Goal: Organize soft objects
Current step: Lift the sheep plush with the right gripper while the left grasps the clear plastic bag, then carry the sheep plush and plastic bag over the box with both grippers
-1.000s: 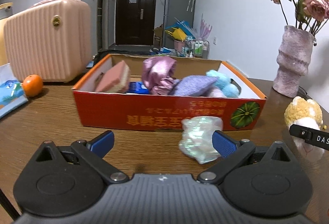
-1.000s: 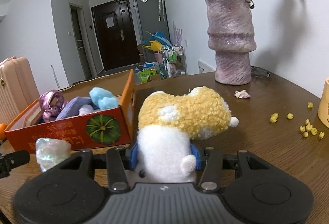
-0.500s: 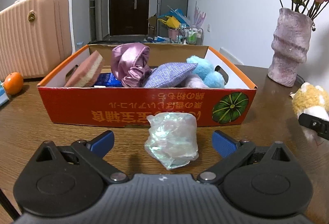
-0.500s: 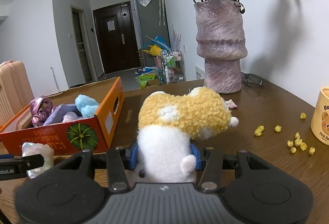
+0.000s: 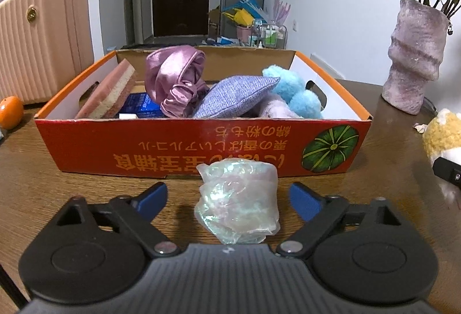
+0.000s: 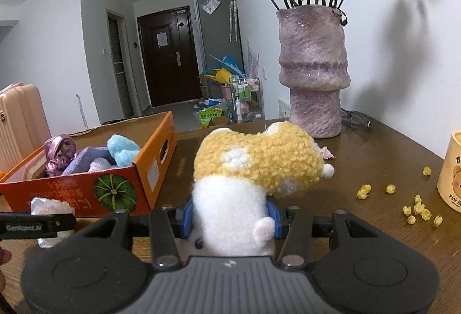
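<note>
An iridescent crumpled soft bundle lies on the wooden table in front of the orange cardboard box. My left gripper straddles the bundle; its jaws are closing, with gaps still on both sides. The box holds a pink sponge, a purple satin scrunchie, a lilac cushion and a blue fluffy toy. In the right wrist view my right gripper is shut on a yellow-and-white plush toy, held beside the box. The bundle shows there too, behind the left gripper's finger.
A purple vase with dried roses stands at the back right. Yellow flower bits and a cream mug lie to the right. A pink suitcase and an orange sit left of the box.
The left gripper slid right and forward until the bundle lay centred between its fingers, and its jaws began narrowing. The right gripper swung slightly right with the plush, then held still.
</note>
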A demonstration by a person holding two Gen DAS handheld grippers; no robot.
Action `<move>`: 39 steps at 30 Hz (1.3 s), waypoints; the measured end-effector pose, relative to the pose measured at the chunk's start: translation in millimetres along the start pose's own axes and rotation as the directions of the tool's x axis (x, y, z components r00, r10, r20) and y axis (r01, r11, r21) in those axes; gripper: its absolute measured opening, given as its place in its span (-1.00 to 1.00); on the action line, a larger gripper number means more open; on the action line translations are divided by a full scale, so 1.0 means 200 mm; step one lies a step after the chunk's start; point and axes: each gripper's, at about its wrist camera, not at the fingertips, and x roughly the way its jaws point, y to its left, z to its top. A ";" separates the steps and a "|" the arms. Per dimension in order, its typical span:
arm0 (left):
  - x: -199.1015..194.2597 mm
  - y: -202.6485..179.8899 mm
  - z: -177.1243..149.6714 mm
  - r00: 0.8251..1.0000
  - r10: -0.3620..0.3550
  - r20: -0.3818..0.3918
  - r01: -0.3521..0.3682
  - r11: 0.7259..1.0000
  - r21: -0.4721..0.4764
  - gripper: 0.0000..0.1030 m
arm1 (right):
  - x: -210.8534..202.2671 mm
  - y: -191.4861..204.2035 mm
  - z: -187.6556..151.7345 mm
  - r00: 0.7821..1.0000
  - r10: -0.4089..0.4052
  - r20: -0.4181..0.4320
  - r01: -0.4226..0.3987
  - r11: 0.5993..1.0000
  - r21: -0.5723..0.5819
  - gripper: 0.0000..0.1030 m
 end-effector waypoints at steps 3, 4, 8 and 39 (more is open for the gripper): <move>0.03 0.01 0.01 1.000 -0.007 -0.027 0.007 1.000 0.003 0.46 | 0.00 0.01 0.00 1.000 -0.001 0.005 0.001 1.000 -0.015 -0.08; 0.04 0.00 0.00 0.999 -0.006 -0.035 0.006 1.000 0.005 0.34 | 0.00 0.02 0.00 1.000 -0.001 0.006 0.001 1.000 -0.020 -0.08; 0.07 0.03 0.00 0.998 -0.010 -0.066 0.009 1.000 -0.008 -0.08 | 0.00 0.03 0.00 1.000 -0.003 0.011 0.003 1.000 -0.027 -0.08; -0.25 0.06 0.15 0.975 -0.079 0.207 0.079 0.997 0.007 -0.21 | 0.00 0.27 0.13 0.986 0.094 0.138 -0.088 0.995 -0.045 -0.08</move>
